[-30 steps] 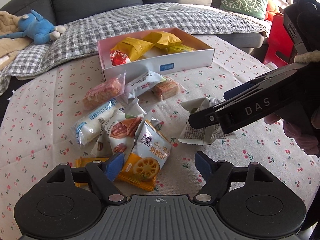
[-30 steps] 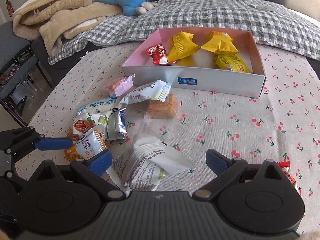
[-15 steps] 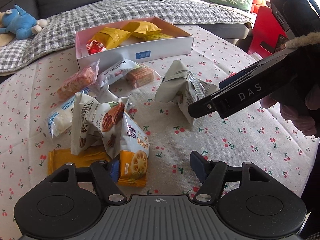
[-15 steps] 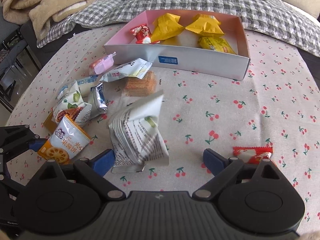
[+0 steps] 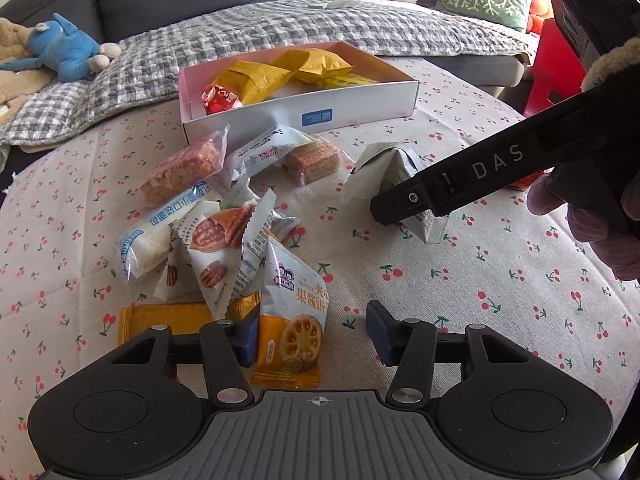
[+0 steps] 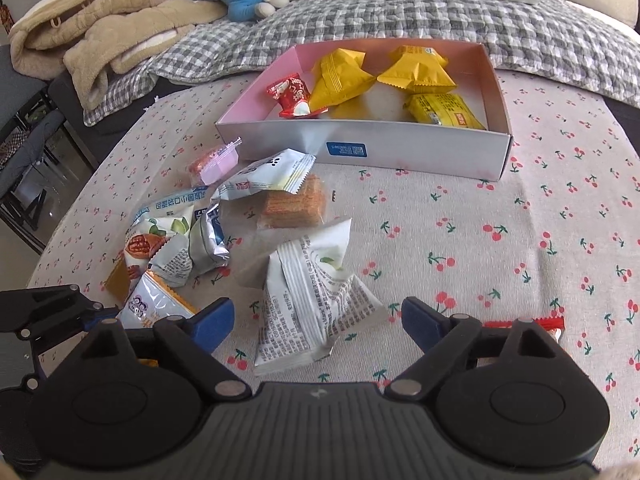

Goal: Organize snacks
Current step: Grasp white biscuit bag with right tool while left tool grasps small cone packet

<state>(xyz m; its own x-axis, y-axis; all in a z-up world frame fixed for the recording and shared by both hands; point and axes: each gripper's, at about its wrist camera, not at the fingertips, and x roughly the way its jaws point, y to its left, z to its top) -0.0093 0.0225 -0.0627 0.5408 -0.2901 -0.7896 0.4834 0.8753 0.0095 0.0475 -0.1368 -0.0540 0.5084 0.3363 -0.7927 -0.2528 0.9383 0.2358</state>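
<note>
My left gripper (image 5: pixel 312 334) had just been closing, lotus-root biscuit packet (image 5: pixel 294 312) between jaws, not clearly pinched; right gripper (image 6: pixel 316 318) wide, narrowing round white packet (image 6: pixel 312 300) — both bound for pink box (image 6: pixel 404 144) beyond.

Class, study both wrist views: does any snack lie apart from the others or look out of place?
Yes. A small red packet lies alone on the tablecloth by the right gripper, away from the loose heap and outside the box.
</note>
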